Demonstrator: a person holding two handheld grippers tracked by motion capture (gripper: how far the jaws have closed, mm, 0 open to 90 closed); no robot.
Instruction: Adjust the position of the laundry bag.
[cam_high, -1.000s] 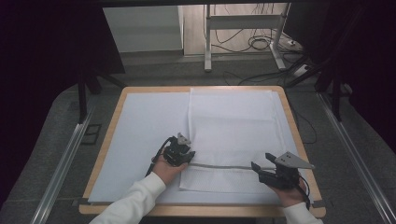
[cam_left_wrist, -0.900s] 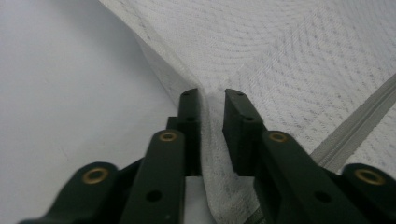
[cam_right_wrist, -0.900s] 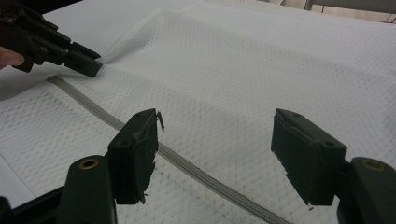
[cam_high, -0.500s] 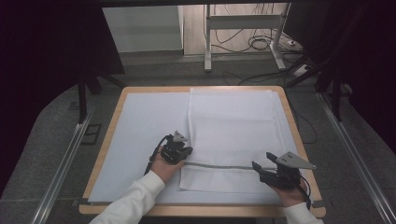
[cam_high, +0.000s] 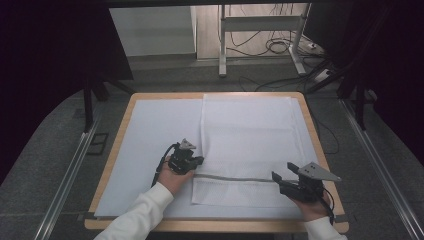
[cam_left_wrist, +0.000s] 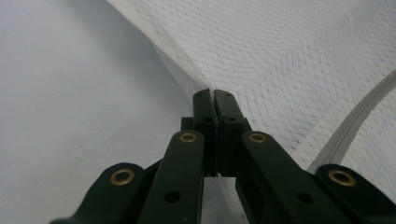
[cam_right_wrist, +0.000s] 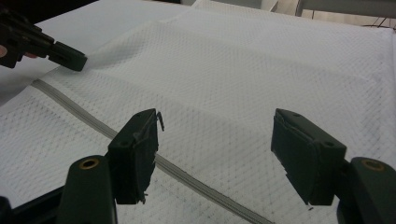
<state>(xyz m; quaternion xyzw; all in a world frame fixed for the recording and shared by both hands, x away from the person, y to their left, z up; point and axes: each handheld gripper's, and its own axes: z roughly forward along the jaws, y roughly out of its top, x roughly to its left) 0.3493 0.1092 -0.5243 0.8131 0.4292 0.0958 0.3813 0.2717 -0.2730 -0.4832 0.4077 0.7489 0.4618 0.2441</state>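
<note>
Here, left tool (cam_left_wrist: 214, 95) clamped on white cloth's (cam_high: 250, 135) left edge, right tool (cam_right_wrist: 215, 149) wide open just above it.

A tabletop (cam_high: 117, 145) with a pale wooden rim is covered by a white sheet (cam_high: 150, 135). Beyond it, a white metal frame (cam_high: 222, 45) is set on the grey floor (cam_high: 50, 165), with black cables (cam_high: 280, 47) coiled near it. Metal rails (cam_high: 70, 172) are laid along both sides.
</note>
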